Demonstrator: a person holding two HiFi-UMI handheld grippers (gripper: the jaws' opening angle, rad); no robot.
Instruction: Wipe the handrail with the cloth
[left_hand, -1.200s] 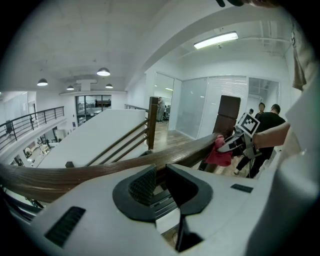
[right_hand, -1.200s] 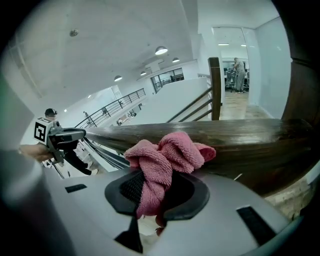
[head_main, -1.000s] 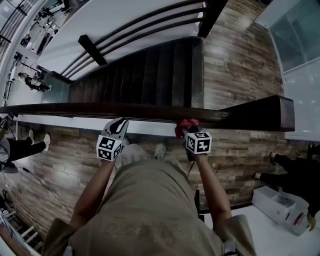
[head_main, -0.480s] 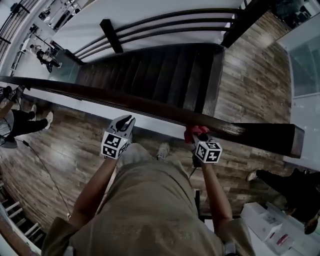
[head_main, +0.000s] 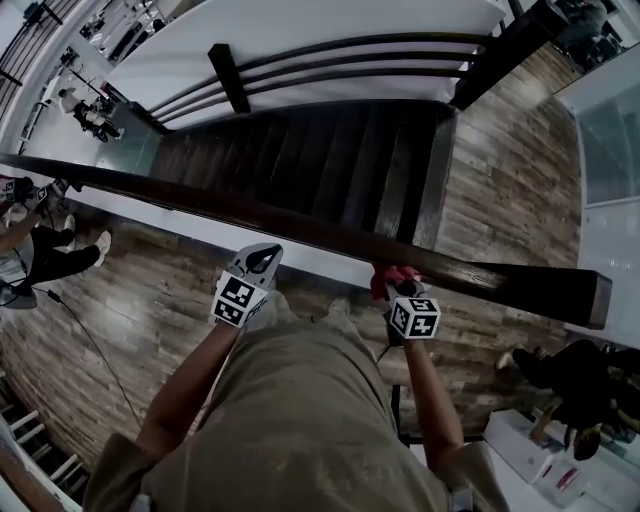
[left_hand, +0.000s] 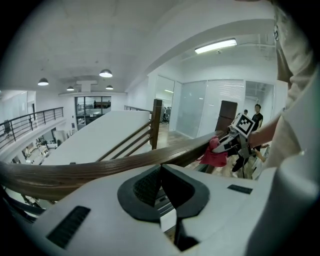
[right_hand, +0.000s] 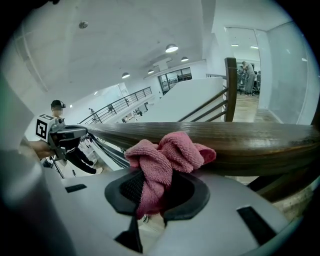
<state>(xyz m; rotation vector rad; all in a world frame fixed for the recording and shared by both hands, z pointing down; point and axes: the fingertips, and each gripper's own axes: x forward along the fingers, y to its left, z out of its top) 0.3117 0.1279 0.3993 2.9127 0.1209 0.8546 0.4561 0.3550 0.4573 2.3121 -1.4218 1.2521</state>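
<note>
The pink cloth (right_hand: 167, 157) lies bunched on top of the dark wooden handrail (right_hand: 250, 140), on the stretch towards the rail's thick, squared-off end. Its loose folds are heaped on the rail's rounded top and its tail hangs off the side nearest the person. It sits this way because the right claw (right_hand: 160, 187) pinches that tail: the jaws stand narrow, clamped on the fabric, which fills the gap between the pads. With the tail held, the bulk is free to press on the wood, so I judge a slide along the rail would drag the wad over the surface, not lift it off.

The right claw meets the handrail from the person's side and tilts downward, so the cloth bears on the top and near edge of the rail. The far side looks unreached from this angle.

The left claw (left_hand: 160, 181) hangs on the same side of the handrail, further along it away from the squared end and well apart from the cloth. Its jaws have just been closing and now meet with nothing between them. It appears near the rail without touching it, so it looks idle and plays no part in the wipe.

Beyond the handrail a dark staircase (head_main: 320, 160) drops away; on the person's side of it lies plank floor (head_main: 150, 320).
</note>
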